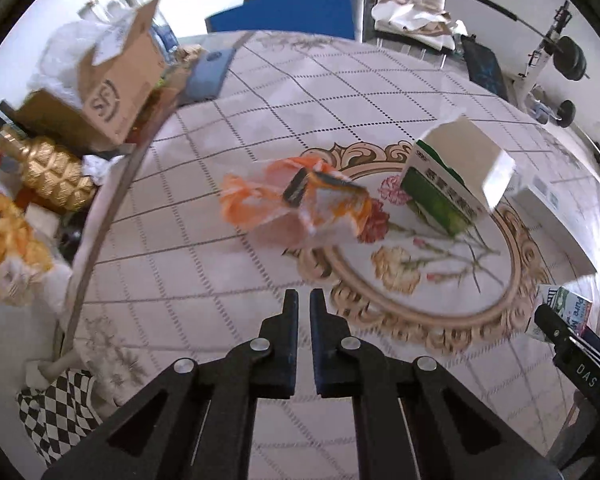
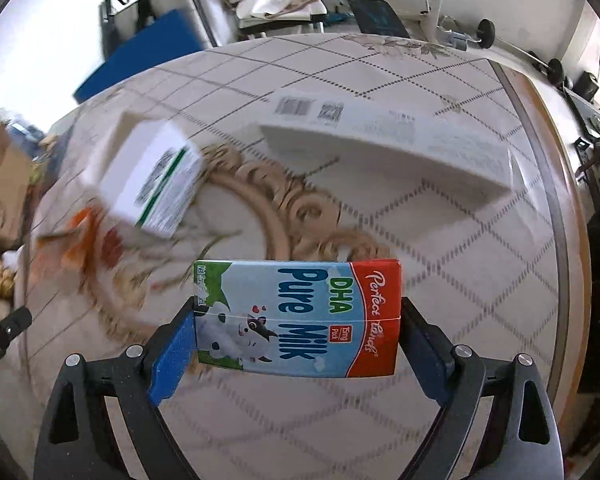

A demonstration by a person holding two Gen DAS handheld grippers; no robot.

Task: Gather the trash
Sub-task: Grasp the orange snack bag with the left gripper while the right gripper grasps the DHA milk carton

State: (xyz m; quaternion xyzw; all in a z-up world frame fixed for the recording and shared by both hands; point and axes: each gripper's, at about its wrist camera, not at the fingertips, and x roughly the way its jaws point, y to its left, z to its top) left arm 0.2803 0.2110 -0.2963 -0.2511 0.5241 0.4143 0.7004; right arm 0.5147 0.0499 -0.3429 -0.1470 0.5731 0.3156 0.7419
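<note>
Clamped between the right gripper's [image 2: 298, 334] blue pads, the milk carton [image 2: 300, 316] hangs above the patterned tablecloth [image 2: 460, 264], while the left gripper [image 1: 304, 300] has its jaws pinched together on nothing. Further out lie an orange wrapper [image 1: 284, 204], a green-and-white box [image 1: 452, 176] and a long white box [image 2: 388, 148].

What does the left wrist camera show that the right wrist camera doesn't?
Only the left wrist view shows the shut, empty left gripper, the textured gold bottle beyond the table edge, and the black-and-white checkered cloth.

Only the right wrist view shows the right gripper clamped across the blue-and-red milk carton, and the barcode on the long white box.

Both show the crumpled orange plastic wrapper, the green-and-white cardboard box, the brown cardboard carton and the floral tablecloth.
</note>
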